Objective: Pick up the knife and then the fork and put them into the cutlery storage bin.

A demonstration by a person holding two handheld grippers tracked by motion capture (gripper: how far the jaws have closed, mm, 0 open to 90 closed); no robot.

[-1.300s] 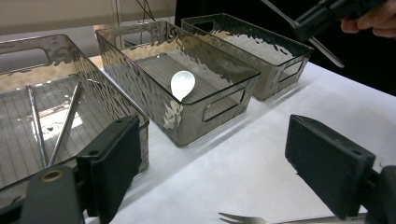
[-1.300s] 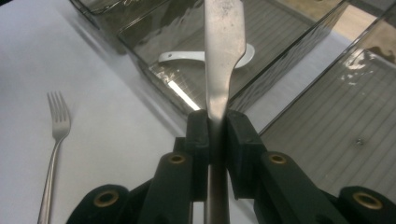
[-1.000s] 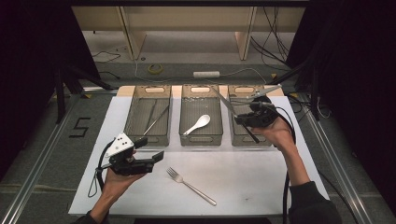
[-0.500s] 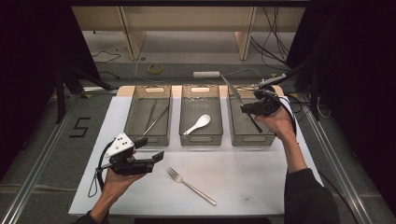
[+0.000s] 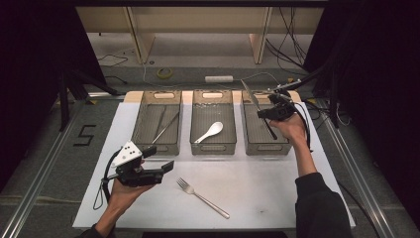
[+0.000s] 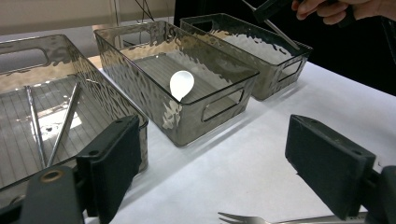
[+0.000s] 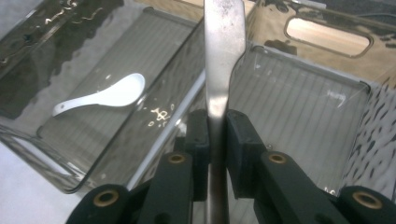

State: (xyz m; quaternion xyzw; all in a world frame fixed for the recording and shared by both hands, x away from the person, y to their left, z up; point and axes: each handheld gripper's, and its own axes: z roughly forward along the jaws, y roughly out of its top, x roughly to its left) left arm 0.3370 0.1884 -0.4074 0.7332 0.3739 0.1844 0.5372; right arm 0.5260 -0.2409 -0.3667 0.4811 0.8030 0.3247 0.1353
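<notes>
My right gripper (image 5: 267, 114) is shut on a metal table knife (image 5: 251, 95) and holds it tilted above the right clear bin (image 5: 265, 148). In the right gripper view the jaws (image 7: 217, 135) pinch the knife (image 7: 223, 42) by its handle, blade pointing away over the bin's ribbed floor (image 7: 327, 116). My left gripper (image 5: 159, 158) is open and empty, low over the white mat, left of a fork (image 5: 203, 198). The left gripper view has the wide-apart jaws (image 6: 219, 163) facing the bins, with the fork's tines (image 6: 243, 218) between them at the bottom.
The middle bin (image 5: 213, 148) holds a white spoon (image 5: 210, 132). The left bin (image 5: 154, 146) holds two thin metal chopsticks (image 5: 166, 126). All three bins stand in a row at the far side of the white mat (image 5: 277, 198). Cables lie on the floor beyond.
My right gripper has carried the knife away from me and slightly up over the right bin. The left gripper and the fork have stayed in place.
</notes>
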